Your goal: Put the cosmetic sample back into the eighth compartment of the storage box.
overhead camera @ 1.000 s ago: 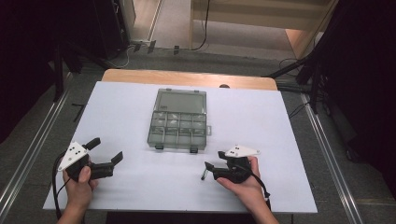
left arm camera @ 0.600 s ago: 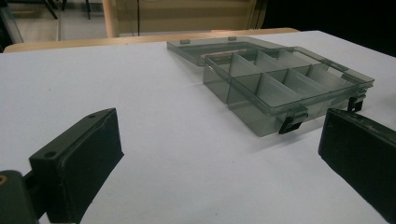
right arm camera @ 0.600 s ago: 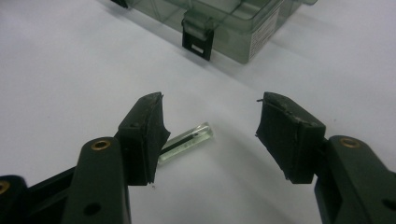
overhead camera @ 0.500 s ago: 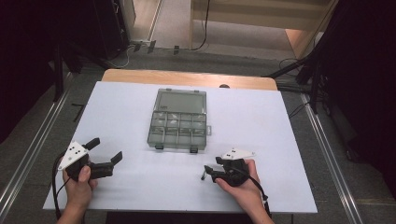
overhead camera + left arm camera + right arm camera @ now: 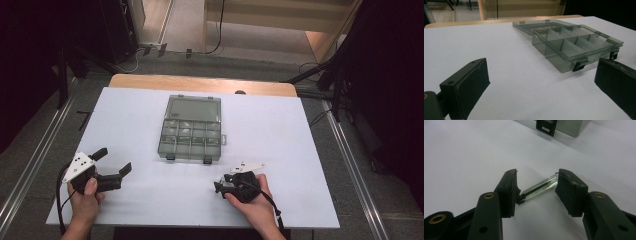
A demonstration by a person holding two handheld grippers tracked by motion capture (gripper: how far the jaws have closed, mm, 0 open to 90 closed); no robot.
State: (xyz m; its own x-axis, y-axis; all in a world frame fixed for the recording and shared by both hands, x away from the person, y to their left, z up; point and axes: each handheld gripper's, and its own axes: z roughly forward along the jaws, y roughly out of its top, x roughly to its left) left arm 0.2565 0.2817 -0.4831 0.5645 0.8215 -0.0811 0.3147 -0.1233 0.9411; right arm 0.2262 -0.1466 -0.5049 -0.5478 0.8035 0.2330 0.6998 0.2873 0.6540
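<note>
Tube [image 5: 540, 187], small, clear, with a dark core, lies on the white bench [image 5: 280, 130] between the right gripper [image 5: 537, 188] fingers, which bracket it half open, not yet clamped; by my judgement, pickup and stowing in the open compartment box [image 5: 191, 135] remain. The left gripper [image 5: 112, 167] rests wide open, holding nothing. The right gripper view reveals the tube; the high view gives the layout.

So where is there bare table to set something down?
Free: both sides of the box, and the front strip between the left tool and right tool. Crowded only at the right tool, around the small tube.
</note>
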